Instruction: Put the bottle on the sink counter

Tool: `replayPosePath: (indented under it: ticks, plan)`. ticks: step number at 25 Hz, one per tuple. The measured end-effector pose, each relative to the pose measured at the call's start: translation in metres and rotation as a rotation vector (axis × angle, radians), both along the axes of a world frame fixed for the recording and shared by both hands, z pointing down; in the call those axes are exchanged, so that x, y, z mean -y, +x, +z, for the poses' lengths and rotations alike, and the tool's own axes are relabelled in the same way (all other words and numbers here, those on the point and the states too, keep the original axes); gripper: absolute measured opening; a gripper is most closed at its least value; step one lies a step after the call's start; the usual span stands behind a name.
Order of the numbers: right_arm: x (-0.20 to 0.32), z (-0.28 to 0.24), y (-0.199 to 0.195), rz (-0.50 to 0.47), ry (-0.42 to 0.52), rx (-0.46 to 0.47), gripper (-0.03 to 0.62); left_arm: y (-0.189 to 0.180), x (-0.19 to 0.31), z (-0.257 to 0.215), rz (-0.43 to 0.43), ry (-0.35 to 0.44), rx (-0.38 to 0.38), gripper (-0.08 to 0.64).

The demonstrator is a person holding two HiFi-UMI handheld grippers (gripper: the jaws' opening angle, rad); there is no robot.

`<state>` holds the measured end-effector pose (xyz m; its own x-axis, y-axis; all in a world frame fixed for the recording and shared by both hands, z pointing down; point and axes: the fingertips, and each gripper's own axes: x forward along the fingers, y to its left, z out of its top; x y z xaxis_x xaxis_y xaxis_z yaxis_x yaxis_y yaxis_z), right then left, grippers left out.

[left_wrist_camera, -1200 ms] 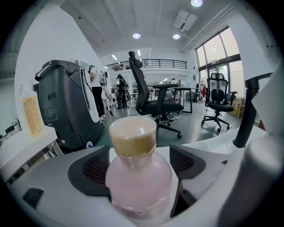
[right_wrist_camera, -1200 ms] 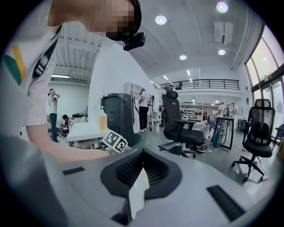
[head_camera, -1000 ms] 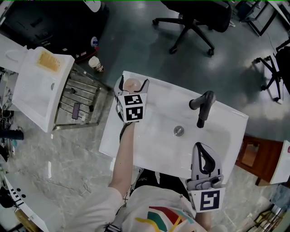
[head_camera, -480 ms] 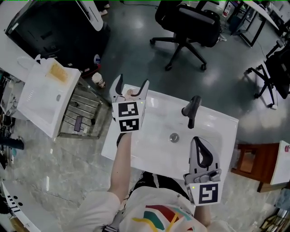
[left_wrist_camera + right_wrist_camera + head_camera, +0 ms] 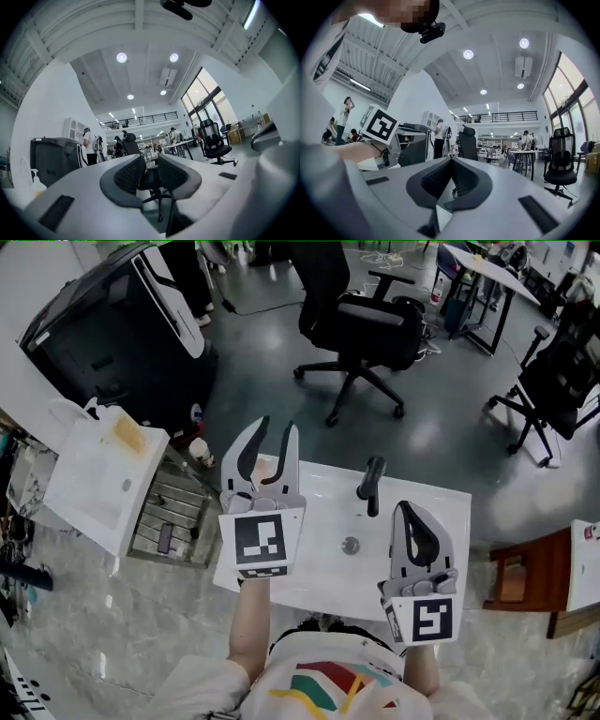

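Bottle (image 5: 268,476) perhaps on sink counter (image 5: 319,514); left gripper (image 5: 277,425) jaws closing, empty

Round ceiling lights (image 5: 122,57) and tall windows (image 5: 204,101) are lighting the hall brightly and evenly. Both gripper views are bulging strongly, black vignetting ringing their edges. The head view is looking dimmer: the white sink (image 5: 328,573) is glaring faintly against the dark floor (image 5: 450,427).

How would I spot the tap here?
Find the white rectangular sink in the middle of the head view. At its far rim stands a dark curved tap, the only dark upright thing on it; the round metal drain lies flat nearby.
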<state>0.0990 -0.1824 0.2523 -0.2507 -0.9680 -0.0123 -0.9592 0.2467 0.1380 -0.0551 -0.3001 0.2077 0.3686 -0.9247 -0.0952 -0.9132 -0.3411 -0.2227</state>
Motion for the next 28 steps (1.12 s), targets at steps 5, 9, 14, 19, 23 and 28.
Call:
replayPosePath:
  ticks: [5, 9, 14, 19, 23, 28]
  plan:
    - [-0.008, -0.020, 0.012, 0.033, 0.070, 0.012, 0.011, 0.026, -0.043, -0.036, 0.056, 0.126, -0.006, 0.092]
    - [-0.019, -0.030, 0.021, 0.058, 0.108, 0.006, 0.011, 0.041, -0.073, -0.040, 0.070, 0.148, -0.015, 0.029]
    - [-0.029, -0.033, 0.035, 0.098, 0.140, 0.003, 0.011, 0.055, -0.098, -0.027, 0.105, 0.092, -0.095, 0.018]
    - [-0.042, -0.023, 0.047, 0.124, 0.105, 0.015, 0.011, 0.074, -0.126, -0.012, 0.160, 0.069, -0.080, 0.017]
    - [-0.048, -0.021, 0.052, 0.135, 0.105, 0.012, 0.011, 0.084, -0.134, -0.008, 0.177, 0.063, -0.050, 0.017]
    - [-0.051, -0.020, 0.055, 0.138, 0.100, 0.010, 0.011, 0.084, -0.133, -0.012, 0.167, 0.081, -0.055, 0.017]
